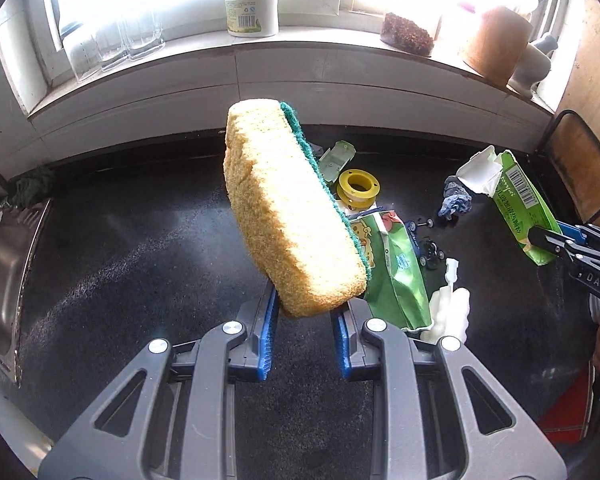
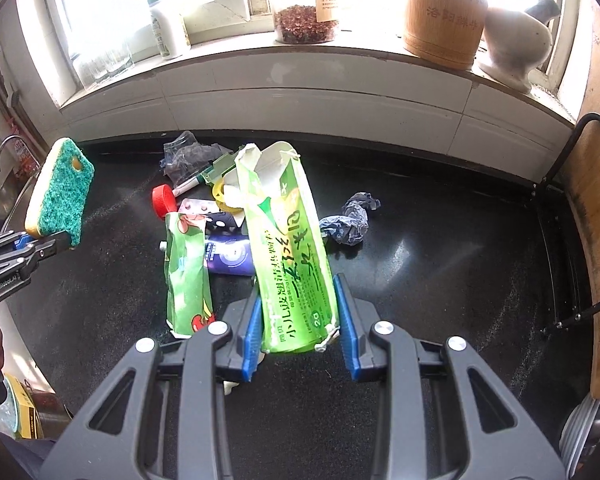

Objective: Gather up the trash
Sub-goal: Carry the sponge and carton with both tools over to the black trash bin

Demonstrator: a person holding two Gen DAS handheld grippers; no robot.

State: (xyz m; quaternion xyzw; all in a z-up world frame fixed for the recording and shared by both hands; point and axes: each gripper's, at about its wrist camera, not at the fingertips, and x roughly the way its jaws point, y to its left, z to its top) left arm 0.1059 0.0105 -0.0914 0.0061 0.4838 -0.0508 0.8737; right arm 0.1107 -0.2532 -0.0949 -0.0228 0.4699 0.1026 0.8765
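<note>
My left gripper (image 1: 305, 312) is shut on a yellow sponge with a green scouring side (image 1: 288, 204) and holds it upright above the black counter; the sponge also shows in the right wrist view (image 2: 60, 196). My right gripper (image 2: 298, 320) is shut on an opened green carton (image 2: 288, 248), lifted off the counter; the carton also shows in the left wrist view (image 1: 520, 208). A pile of trash lies on the counter: a green pouch (image 2: 186, 272), a red cap (image 2: 164, 199), a purple can (image 2: 228, 258), a yellow tape spool (image 1: 358, 186), a crumpled blue-grey wrapper (image 2: 350, 220).
A steel sink (image 1: 4, 280) lies at the left of the black counter (image 1: 140, 248). The windowsill holds glasses (image 1: 116, 44), a white bottle (image 1: 252, 4), a jar (image 2: 306, 20), a wooden canister (image 2: 444, 12) and a white vase (image 2: 516, 44). A wooden board in a rack (image 2: 596, 248) stands at right.
</note>
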